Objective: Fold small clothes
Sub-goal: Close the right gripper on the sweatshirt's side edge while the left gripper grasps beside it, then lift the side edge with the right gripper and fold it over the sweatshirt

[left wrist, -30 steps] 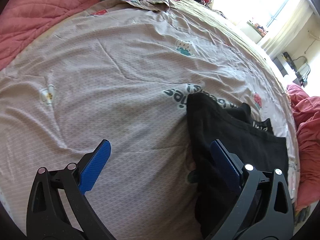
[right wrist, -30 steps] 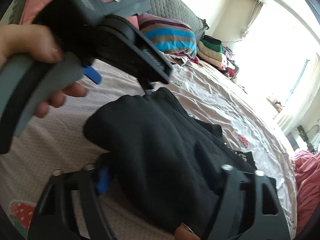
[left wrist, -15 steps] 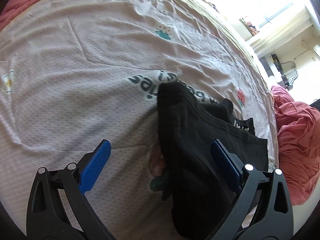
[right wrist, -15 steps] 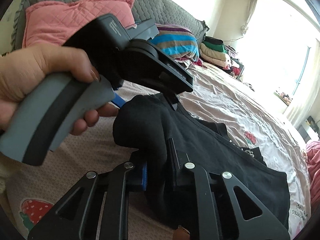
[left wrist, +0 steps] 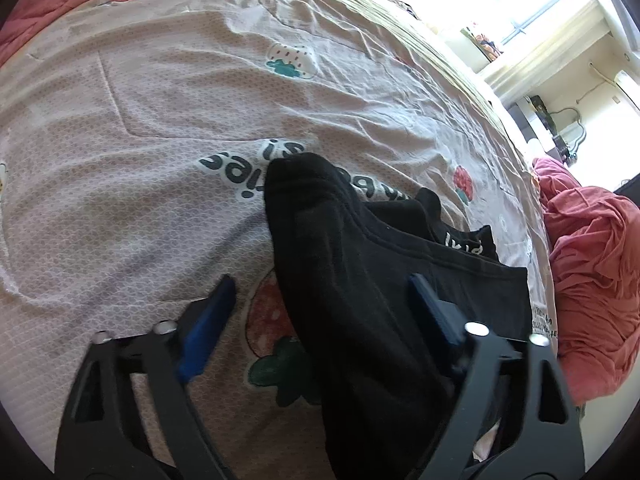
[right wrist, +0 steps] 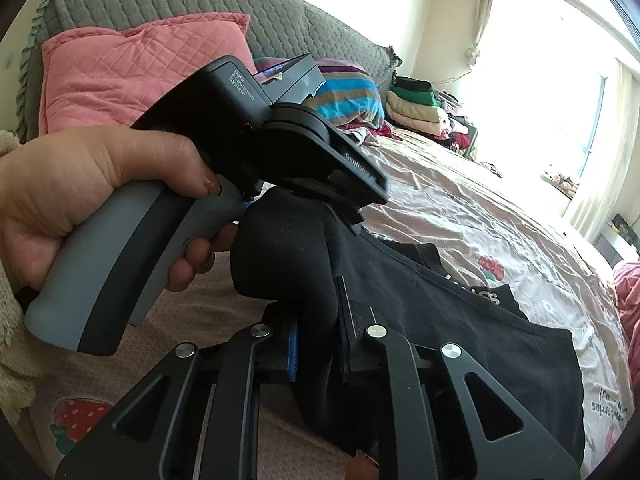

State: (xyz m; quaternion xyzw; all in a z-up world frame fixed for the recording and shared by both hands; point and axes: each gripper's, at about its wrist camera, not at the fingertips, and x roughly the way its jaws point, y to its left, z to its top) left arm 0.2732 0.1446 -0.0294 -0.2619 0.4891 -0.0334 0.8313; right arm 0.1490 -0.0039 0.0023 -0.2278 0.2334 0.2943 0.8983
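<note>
A black garment (left wrist: 392, 280) with white lettering on its waistband lies on the printed bed sheet (left wrist: 168, 128). One end is bunched and raised into a ridge. My left gripper (left wrist: 320, 308) points down over that ridge and its jaws are closing. The cloth lies between them, the left blue pad (left wrist: 208, 320) is still off it, and the right pad lies over the fabric. In the right wrist view my right gripper (right wrist: 318, 316) is shut on a lifted fold of the black garment (right wrist: 288, 248). A hand (right wrist: 80, 192) holds the left gripper's grey handle (right wrist: 120, 264) just beyond that fold.
A pink pillow (right wrist: 132, 64) leans on the grey padded headboard (right wrist: 200, 4). Beyond it are a striped blanket (right wrist: 352, 100) and a pile of folded clothes (right wrist: 416, 108). A red blanket (left wrist: 592, 272) is heaped at the bed's right edge. A plush toy (right wrist: 12, 320) is at the left.
My right gripper has shut on a fold of the black garment and raised it. The left gripper has moved over the garment's bunched end and its jaws have narrowed.
</note>
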